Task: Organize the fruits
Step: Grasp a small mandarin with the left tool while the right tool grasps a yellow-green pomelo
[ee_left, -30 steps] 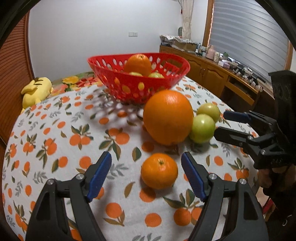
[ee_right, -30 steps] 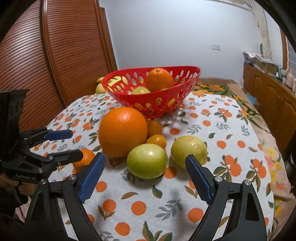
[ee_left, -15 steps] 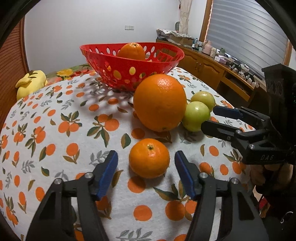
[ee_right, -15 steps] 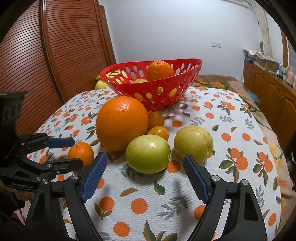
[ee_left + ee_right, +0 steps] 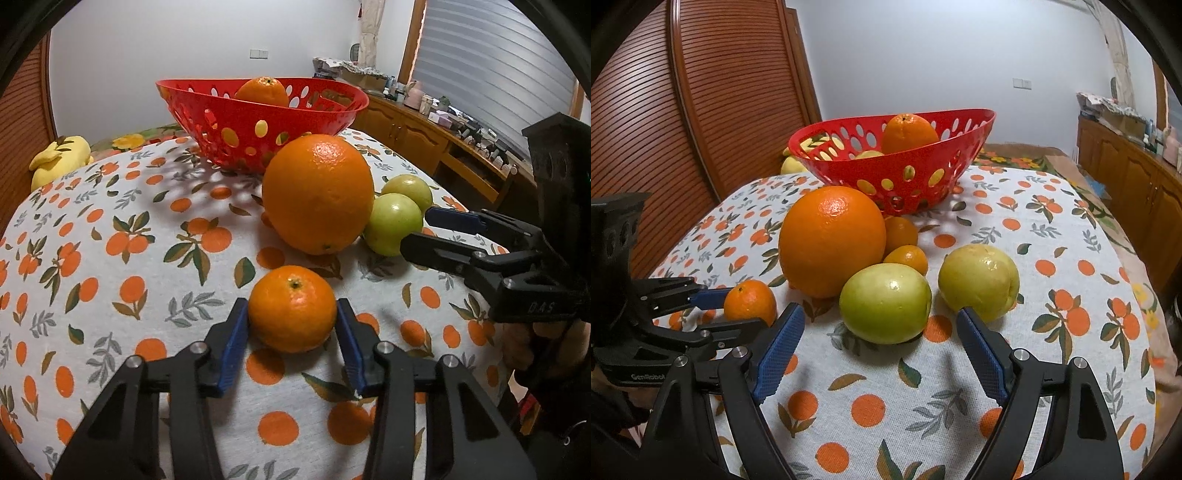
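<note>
My left gripper (image 5: 291, 325) is closing its jaws on a small orange (image 5: 291, 308) that rests on the fruit-print tablecloth (image 5: 110, 295); both blue pads touch its sides. Behind it lie a large orange (image 5: 317, 194) and two green fruits. In the right wrist view my right gripper (image 5: 879, 325) stands open, with the nearer green fruit (image 5: 884, 302) just ahead of its fingertips and the other green fruit (image 5: 979, 282) to the right. Two more small oranges (image 5: 900, 230) lie behind. The red perforated basket (image 5: 960, 147) at the back holds an orange (image 5: 908, 133) and some pale fruit.
A yellow plush toy (image 5: 61, 157) lies beyond the table's far left edge. Wooden cabinets (image 5: 406, 136) with clutter on top run along the right wall. A slatted wooden door (image 5: 665, 129) stands behind the table on the left.
The left gripper's jaws have come together from wide apart until they touch the small orange, and it has edged forward and lower. The right gripper has crept closer to the green fruits.
</note>
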The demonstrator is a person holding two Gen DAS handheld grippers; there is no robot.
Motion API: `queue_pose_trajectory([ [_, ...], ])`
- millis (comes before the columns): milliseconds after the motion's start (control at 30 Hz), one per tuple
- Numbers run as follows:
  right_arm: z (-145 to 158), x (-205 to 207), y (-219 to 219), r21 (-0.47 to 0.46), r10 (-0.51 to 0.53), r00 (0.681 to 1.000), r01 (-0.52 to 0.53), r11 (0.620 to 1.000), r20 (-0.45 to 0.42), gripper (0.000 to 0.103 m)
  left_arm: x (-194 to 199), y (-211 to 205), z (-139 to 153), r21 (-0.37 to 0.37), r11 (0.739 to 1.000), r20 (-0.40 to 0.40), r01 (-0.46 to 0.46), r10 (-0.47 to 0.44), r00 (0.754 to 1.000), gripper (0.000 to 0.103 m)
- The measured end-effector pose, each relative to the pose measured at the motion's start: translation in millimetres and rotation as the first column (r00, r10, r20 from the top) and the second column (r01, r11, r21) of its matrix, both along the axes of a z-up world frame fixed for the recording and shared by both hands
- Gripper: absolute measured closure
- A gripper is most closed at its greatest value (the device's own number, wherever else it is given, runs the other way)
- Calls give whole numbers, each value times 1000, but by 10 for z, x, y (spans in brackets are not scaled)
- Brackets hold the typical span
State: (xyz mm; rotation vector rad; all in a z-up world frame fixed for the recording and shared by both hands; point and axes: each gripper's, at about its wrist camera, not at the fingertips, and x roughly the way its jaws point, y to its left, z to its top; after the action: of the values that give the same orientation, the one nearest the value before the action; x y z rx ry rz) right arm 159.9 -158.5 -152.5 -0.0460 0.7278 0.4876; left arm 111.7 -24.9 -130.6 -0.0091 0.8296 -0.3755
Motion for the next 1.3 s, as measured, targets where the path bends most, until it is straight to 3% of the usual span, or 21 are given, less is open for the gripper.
queue_pose_trajectory([
  [600,-31,184,185,-100,31,999,-36,994,-44,26,-54,63,29,-43,999,28,-12,14,1000,58],
  [800,-74,229,235,-131,27,998,-35,991,-60,32,-65,70,37,-47,999,34,-14,16,999,58],
  [933,-75,235,231,-153,18,998,-26,988,-52,43,-69,72,35,-49,999,34,-15,17,999,58],
  [1300,-55,147,137,-110,24,998,-31,993,-65,43,-71,89,45,-56,998,33,-24,26,999,58],
])
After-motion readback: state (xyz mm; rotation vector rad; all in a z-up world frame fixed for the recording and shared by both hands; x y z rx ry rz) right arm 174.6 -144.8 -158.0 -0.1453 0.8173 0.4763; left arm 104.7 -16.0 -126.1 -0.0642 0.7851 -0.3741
